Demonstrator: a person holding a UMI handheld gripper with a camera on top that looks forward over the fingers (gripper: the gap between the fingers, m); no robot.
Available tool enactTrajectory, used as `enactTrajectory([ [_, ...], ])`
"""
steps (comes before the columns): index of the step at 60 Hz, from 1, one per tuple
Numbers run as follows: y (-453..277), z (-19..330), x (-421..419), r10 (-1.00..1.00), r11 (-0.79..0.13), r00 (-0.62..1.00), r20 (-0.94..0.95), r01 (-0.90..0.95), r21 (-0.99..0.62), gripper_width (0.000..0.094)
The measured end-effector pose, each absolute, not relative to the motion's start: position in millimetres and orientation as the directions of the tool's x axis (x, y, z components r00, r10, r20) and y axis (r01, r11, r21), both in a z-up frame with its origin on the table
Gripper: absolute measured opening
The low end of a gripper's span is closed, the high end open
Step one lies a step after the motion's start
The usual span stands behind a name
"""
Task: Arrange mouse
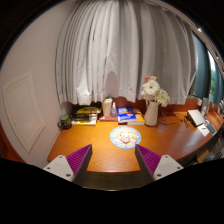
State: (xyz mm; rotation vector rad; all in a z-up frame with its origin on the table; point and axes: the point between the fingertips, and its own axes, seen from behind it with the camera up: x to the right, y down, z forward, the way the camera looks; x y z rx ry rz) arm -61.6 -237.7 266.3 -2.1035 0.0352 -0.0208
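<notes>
My gripper [113,160] hangs above the near edge of a wooden desk [100,148], its two purple pads [80,157] wide apart with nothing between them, so it is open. Beyond the fingers a round patterned mat [125,137] lies flat on the desk. I cannot make out a mouse anywhere in the gripper view.
A vase of white flowers [152,100] stands at the back of the desk, with a small blue box [126,115] beside it. Stacked books [86,115] sit at the back left. An open laptop [198,120] rests at the far right. White curtains [120,50] hang behind.
</notes>
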Motion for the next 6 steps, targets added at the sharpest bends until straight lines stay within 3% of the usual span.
enactTrajectory([
  [6, -241.5, 266.8, -64.2, -0.035, -0.505, 0.999, 0.010, -0.009, -0.863, 0.0862],
])
